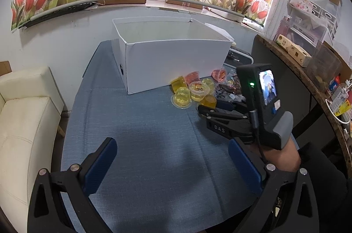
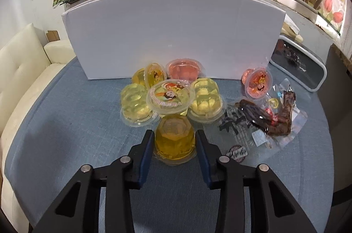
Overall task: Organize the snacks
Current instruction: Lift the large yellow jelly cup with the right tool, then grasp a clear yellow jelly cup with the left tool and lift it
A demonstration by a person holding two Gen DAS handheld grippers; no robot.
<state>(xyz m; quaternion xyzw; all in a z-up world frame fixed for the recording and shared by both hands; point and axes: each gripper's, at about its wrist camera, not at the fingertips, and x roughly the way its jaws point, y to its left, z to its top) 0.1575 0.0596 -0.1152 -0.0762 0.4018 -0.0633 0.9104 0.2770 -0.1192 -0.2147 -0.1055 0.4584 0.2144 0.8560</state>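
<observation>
While the white box [image 1: 176, 61] looks empty as far as its inside shows, the sorting seems barely begun. Jelly cups [image 2: 169, 96] and meat-snack packets [image 2: 264, 118] lie loose on the blue cloth at the box's six o'clock. At the pile's six o'clock edge, the right gripper [image 2: 175, 140] clamps an upturned yellow jelly cup [image 2: 175, 136]. Spread wide, the left gripper [image 1: 171, 156] holds nothing.

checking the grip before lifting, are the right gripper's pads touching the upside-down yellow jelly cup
Touching. In the right wrist view the blue pads of the right gripper sit flush against both sides of the upside-down yellow jelly cup, with no gap visible.
</observation>
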